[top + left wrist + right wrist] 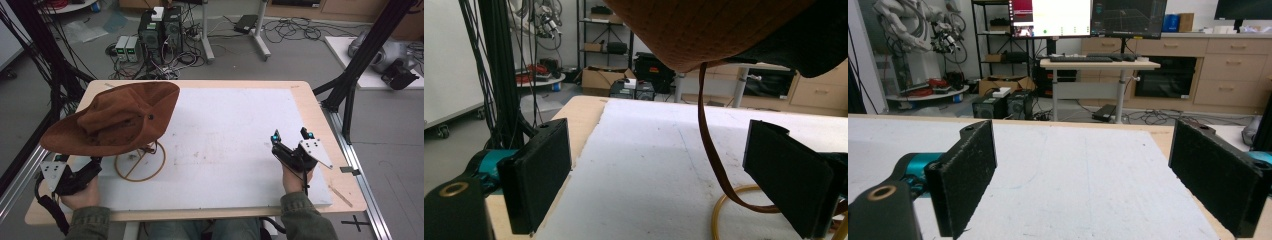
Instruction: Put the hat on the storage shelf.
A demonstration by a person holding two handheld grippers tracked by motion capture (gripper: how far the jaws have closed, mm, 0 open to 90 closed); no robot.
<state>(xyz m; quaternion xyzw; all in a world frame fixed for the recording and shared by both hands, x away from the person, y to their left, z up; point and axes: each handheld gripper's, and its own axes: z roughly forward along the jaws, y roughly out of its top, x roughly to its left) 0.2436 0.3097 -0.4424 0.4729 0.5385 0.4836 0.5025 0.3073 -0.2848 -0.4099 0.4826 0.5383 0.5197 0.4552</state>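
Left gripper (75, 167), low at the left of the high view, has its jaws spread wide with nothing between them, sitting just beneath the brim of the brown hat (112, 120); in its own view the hat (724, 30) fills the top of the frame and a brown strap (709, 150) hangs between the jaws toward the yellow ring stand (734, 200). Right gripper (291, 136), at the lower right of the high view, is likewise wide open and empty over the white table mat (230, 130); the hat rests tilted on the ring stand (140, 162) at the left of the frame, well apart from this gripper.
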